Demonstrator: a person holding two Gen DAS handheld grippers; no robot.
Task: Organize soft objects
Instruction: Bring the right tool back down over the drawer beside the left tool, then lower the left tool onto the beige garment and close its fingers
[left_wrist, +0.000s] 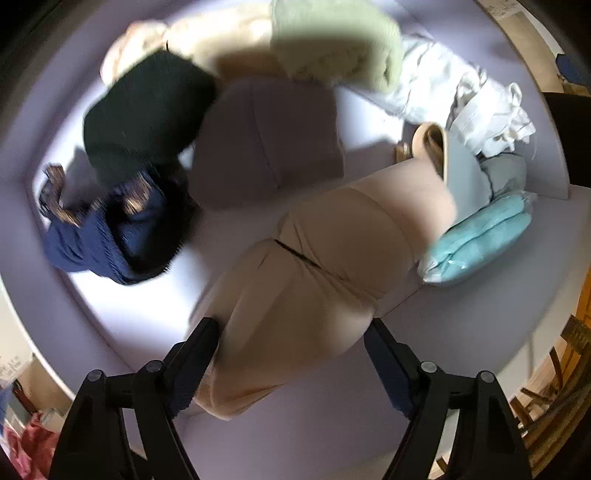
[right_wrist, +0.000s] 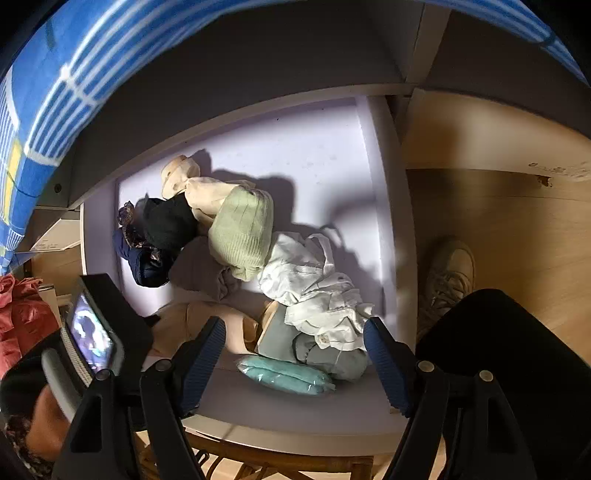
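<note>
A pale lilac drawer holds soft clothes. In the left wrist view a beige garment lies between the fingers of my open left gripper, which hovers low over it. Around it lie a black knit piece, a navy patterned cloth, a green knit hat, a white crumpled garment and a turquoise packed cloth. My right gripper is open and empty above the drawer's front, over the turquoise packed cloth. The green knit hat and the white garment lie mid-drawer.
A grey folded cloth lies beside the white garment. The drawer's front rim is below my right gripper. The left gripper's body shows at left. A shoe stands on the wooden floor at right. Red cloth lies far left.
</note>
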